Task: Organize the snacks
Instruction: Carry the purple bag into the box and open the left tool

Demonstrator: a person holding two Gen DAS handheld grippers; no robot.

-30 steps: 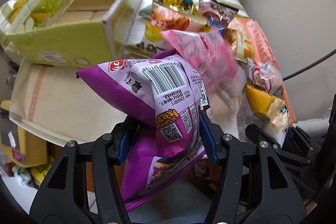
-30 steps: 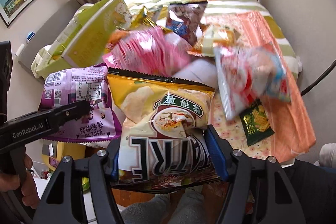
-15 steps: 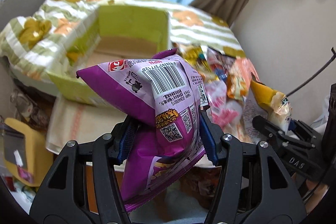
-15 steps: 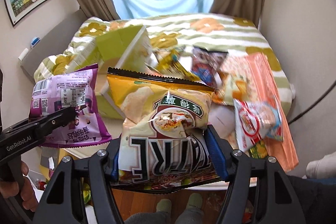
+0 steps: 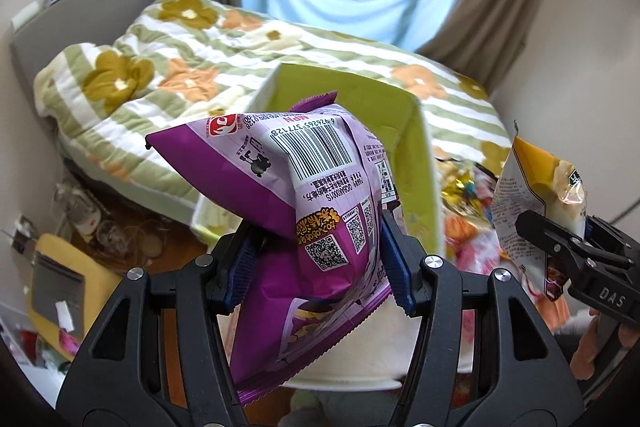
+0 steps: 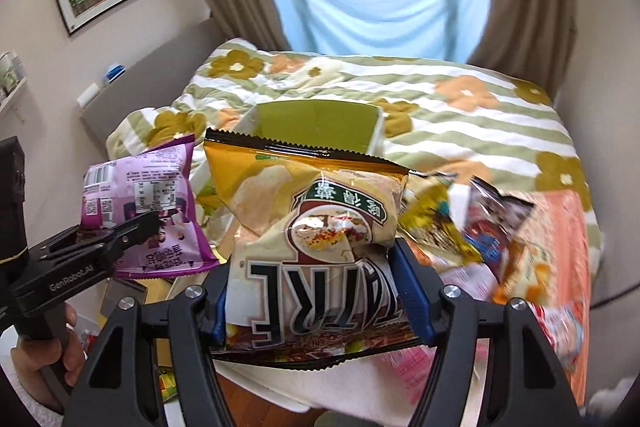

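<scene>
My left gripper [image 5: 320,259] is shut on a purple snack bag [image 5: 304,195], held up with its barcode facing me. My right gripper [image 6: 316,291] is shut on a yellow chip bag [image 6: 316,223] with upside-down lettering. Both bags hang in the air above the bed's near edge. Behind them an open green cardboard box [image 5: 412,147] stands on the bed [image 6: 440,115]. In the right wrist view the purple bag [image 6: 144,195] and the left gripper [image 6: 120,239] show at the left; in the left wrist view the yellow bag [image 5: 536,183] shows at the right.
A pile of several loose snack packets [image 6: 492,227] lies on an orange cloth [image 6: 568,227] at the bed's right side. A flowered striped quilt [image 5: 160,75] covers the bed. A yellow bag and clutter [image 5: 60,283] sit on the floor at the left. Curtains and a window stand behind.
Both grippers rose and pulled back from the snack pile with their bags still gripped. The box and packets now look smaller and lower, and the window has come into view.
</scene>
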